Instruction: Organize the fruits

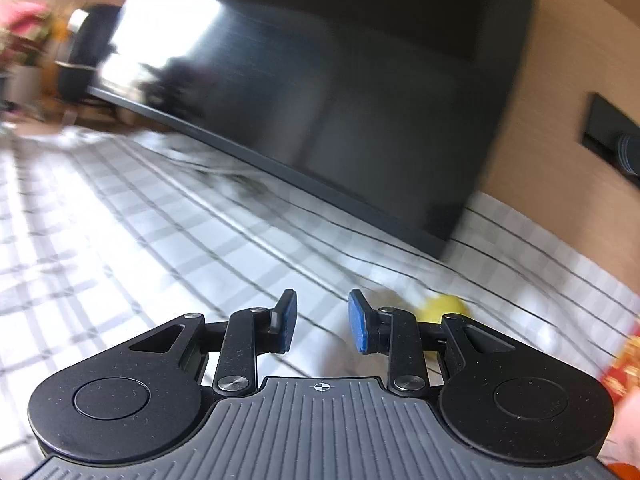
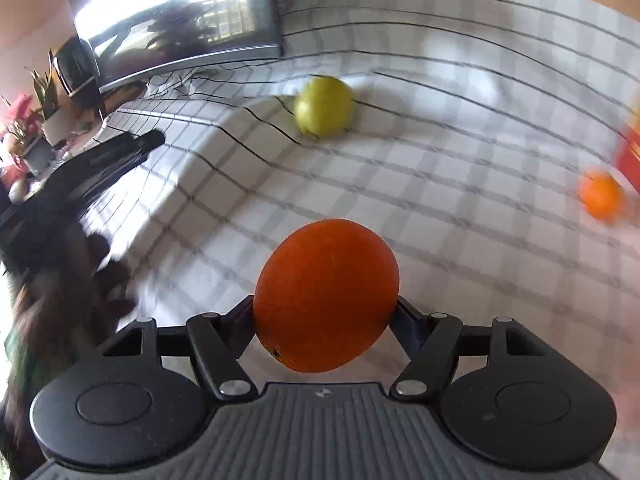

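In the right wrist view a large orange (image 2: 326, 294) sits between the fingers of my right gripper (image 2: 326, 308), which is shut on it; the fruit hides both pads. Beyond it on the checked cloth (image 2: 460, 208) lie a yellow-green fruit (image 2: 324, 106) and, at the far right, a small orange (image 2: 602, 196). In the left wrist view my left gripper (image 1: 322, 322) hovers low over the cloth, its blue pads (image 1: 289, 320) drawn in to a narrow gap with nothing between them. The yellow-green fruit (image 1: 444, 306) lies just right of and beyond its right finger.
A large dark screen (image 1: 320, 100) stands at the back of the cloth-covered surface. A red patterned object (image 2: 630, 152) sits at the right edge, blurred. A person's hand (image 2: 80, 280) with the other gripper is at the left. Potted plants (image 2: 24, 120) stand far left.
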Available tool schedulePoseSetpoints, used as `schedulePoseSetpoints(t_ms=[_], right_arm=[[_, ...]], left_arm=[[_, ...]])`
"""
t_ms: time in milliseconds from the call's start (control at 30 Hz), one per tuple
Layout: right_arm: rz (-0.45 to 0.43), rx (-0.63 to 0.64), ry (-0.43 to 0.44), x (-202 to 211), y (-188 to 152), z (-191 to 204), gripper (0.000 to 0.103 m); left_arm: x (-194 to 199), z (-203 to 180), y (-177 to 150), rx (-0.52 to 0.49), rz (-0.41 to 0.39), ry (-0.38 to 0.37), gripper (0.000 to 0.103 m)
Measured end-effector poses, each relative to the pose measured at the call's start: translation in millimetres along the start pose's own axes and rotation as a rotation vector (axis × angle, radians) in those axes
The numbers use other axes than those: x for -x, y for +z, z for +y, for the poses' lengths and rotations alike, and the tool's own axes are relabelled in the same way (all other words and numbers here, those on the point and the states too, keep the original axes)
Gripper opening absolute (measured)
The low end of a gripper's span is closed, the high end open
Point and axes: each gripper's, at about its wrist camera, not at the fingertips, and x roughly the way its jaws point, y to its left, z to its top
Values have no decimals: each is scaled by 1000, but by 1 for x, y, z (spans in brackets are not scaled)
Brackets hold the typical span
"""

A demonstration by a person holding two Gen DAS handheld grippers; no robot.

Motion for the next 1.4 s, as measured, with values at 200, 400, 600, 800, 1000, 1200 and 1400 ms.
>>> schedulePoseSetpoints(t_ms=[200,400,600,800,1000,1200,1400], right_arm=[[-107,-33,-136,97,-75,-65,70],[-173,-125,-294,149,-134,-117,70],[-244,-163,-389,164,-165,-151,70],[-300,-290,-293,167,-179,-180,70],[-318,-276,-218,163,-173,-167,69],[-302,-259,-230,164,-174,-171,69],[-370,-264,-276,175,-180,-168,69]], left_arm=[[-4,-52,-22,-212,95,-279,32],[-3,-99,-45,-293,198,-443,32],[-3,-188,-68,-448,340,-588,32],[-47,-257,-78,-356,434,-548,32],[-30,-269,-79,-393,338,-561,32],[13,-251,-81,-450,318,-611,32],[78,-242,-95,-504,381,-800,32]])
